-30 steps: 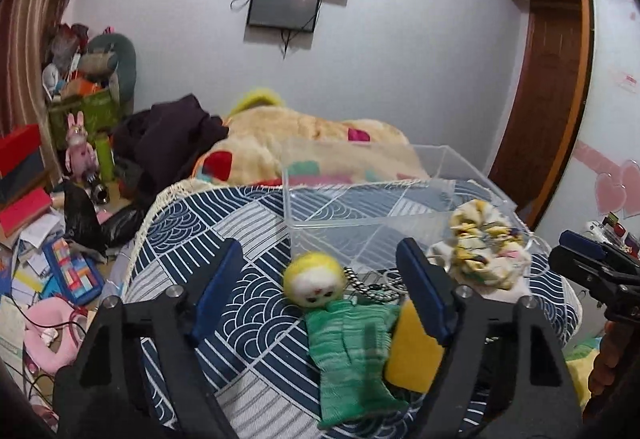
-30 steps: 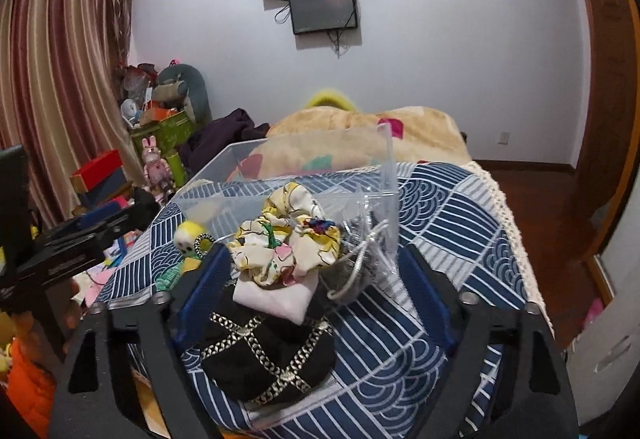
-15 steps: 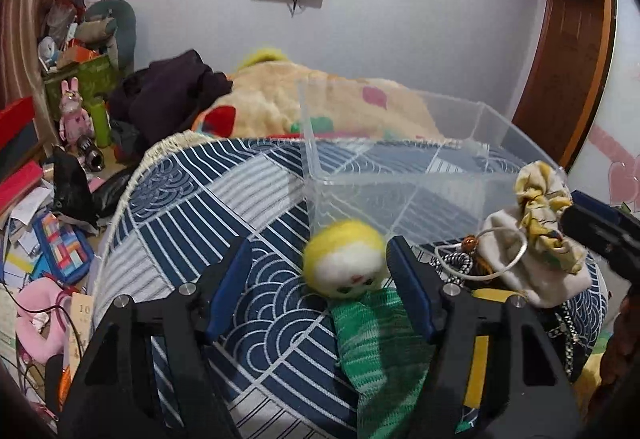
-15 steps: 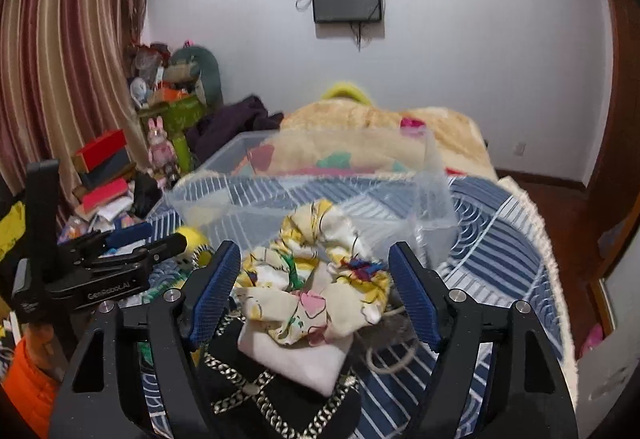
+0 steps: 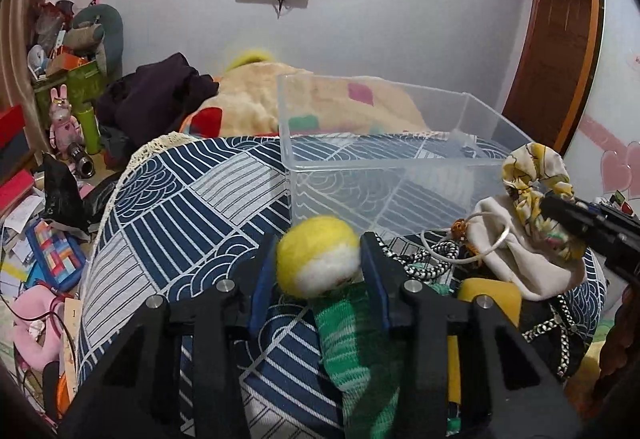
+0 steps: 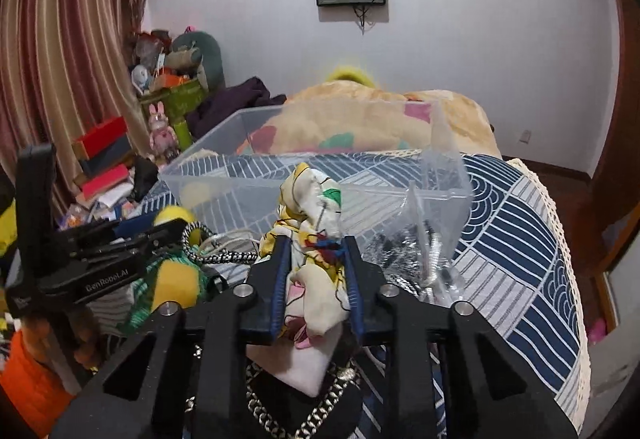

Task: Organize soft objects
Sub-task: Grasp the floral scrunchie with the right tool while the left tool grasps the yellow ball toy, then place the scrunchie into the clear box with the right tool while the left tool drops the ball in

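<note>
My left gripper (image 5: pixel 318 263) is shut on the yellow and white felt head of a doll (image 5: pixel 318 261) whose green knitted body (image 5: pixel 356 343) lies on the patterned table. My right gripper (image 6: pixel 314 259) is shut on a yellow floral scrunchie (image 6: pixel 310 207); the scrunchie also shows in the left wrist view (image 5: pixel 534 179). An empty clear plastic box (image 5: pixel 384 159) stands just behind both. A cream pouch (image 5: pixel 516 239) lies under the scrunchie, on a black bag with a chain (image 6: pixel 320 399).
A yellow sponge (image 5: pixel 488 295) and a black-and-white cord (image 5: pixel 432 259) lie between the doll and the pouch. A crumpled clear bag (image 6: pixel 424 247) lies to the right of the scrunchie. Behind the table is a bed with a yellow blanket (image 5: pixel 320 99). The floor at the left is cluttered.
Both grippers moved forward and closed: the left on the doll's head, the right on the scrunchie. The scrunchie is now pinched upright above the pouch.
</note>
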